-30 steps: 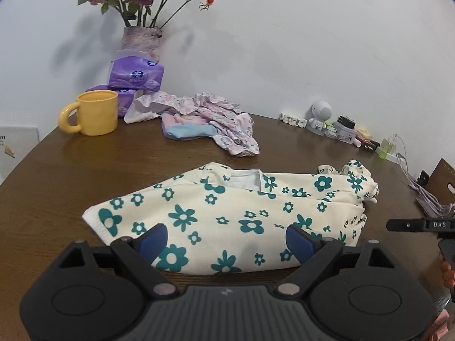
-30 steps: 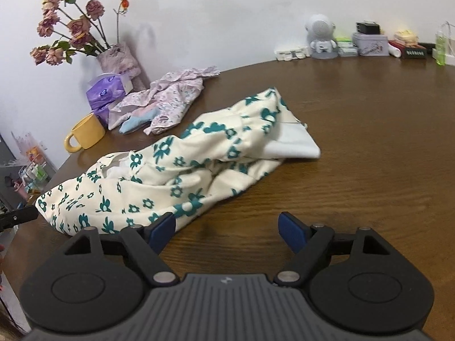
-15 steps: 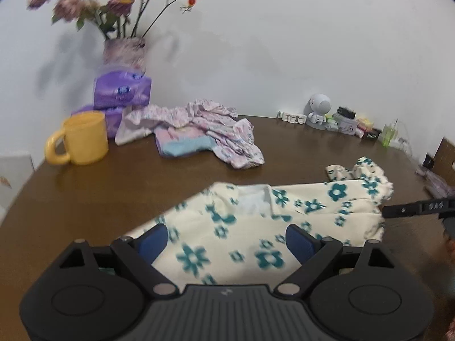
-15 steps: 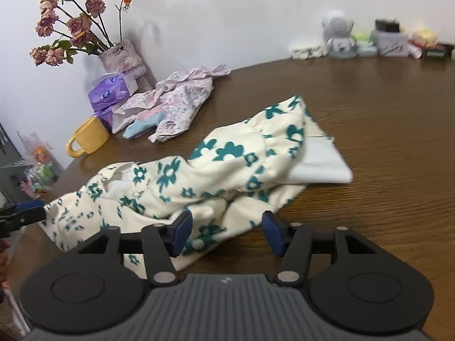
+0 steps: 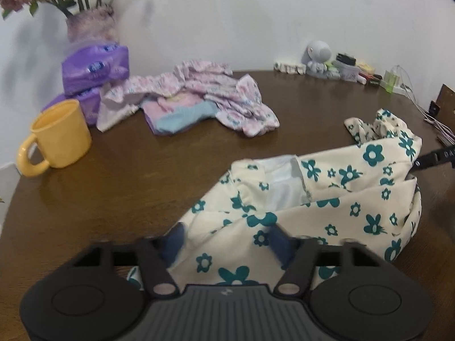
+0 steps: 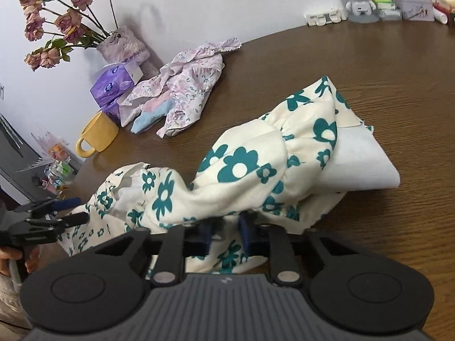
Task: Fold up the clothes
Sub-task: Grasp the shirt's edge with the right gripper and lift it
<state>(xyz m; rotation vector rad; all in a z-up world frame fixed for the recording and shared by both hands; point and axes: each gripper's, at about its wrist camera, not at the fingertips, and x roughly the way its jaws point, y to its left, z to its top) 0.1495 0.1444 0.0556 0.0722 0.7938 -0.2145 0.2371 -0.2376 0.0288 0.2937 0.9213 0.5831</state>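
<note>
Two garments lie on the round brown table (image 5: 119,187): the cream floral garment (image 6: 256,167), bunched and partly raised near the front edge with no flat fold formed, and a pink patterned heap (image 5: 199,96), unfolded, further back, so folding work remains. The right gripper (image 6: 226,234) is nearly closed with cream cloth between its pads; the left gripper (image 5: 227,240) stands wider, cloth between its pads, grip undeterminable. A white wall, tissue packs (image 5: 95,66), yellow mug (image 5: 58,137) and small clutter border the table.
</note>
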